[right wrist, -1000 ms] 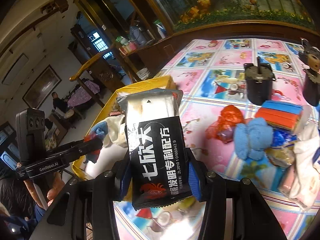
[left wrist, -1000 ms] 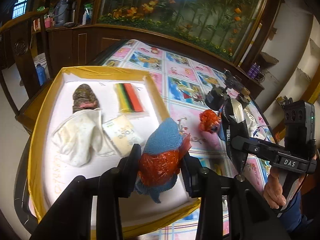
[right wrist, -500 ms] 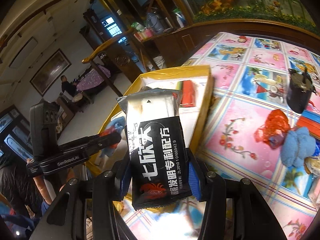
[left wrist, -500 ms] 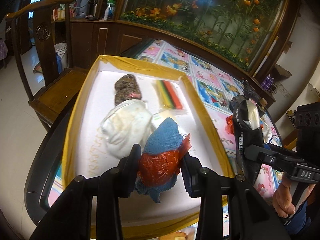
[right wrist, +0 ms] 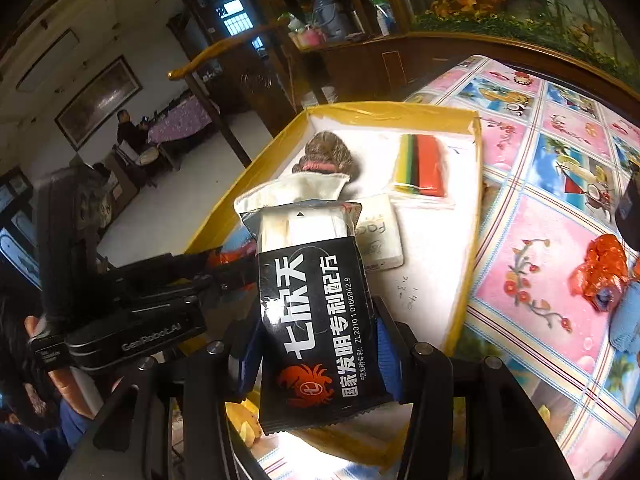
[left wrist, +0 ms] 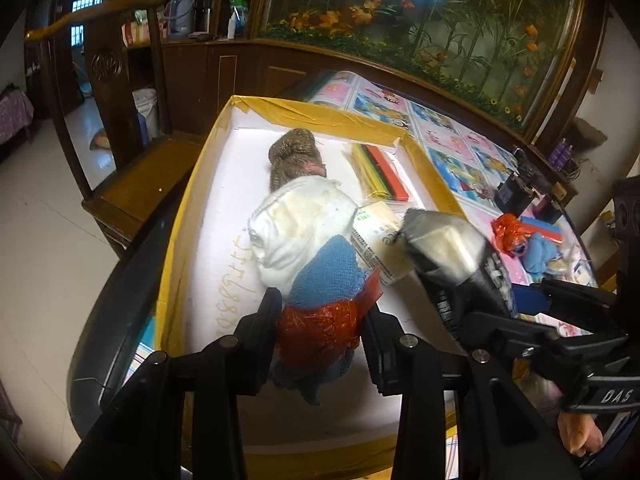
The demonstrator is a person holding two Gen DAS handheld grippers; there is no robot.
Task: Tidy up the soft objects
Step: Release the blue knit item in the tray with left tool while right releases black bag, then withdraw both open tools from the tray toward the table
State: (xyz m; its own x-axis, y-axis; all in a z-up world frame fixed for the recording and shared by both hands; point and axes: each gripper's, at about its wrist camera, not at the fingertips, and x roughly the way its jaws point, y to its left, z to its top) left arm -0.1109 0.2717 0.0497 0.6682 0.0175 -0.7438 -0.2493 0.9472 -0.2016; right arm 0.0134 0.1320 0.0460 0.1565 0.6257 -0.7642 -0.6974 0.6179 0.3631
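Both wrist views tilt down, close over the yellow-rimmed box (left wrist: pixel 188 216) (right wrist: pixel 468 240) — shared; each glimpses the other.

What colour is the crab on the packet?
Orange-red, printed on the black packet in the right gripper. The right wrist view shows it best.

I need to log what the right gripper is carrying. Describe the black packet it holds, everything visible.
The black packet is a glossy plastic pouch with white Chinese characters, a patent number line and an orange crab logo near its lower end. Its upper section is clear, showing pale folded contents inside. It stands lengthwise between the right gripper fingers, whose blue pads press its sides. It hangs over the near part of the yellow-edged box, touching nothing else visibly. The left wrist view shows it too.
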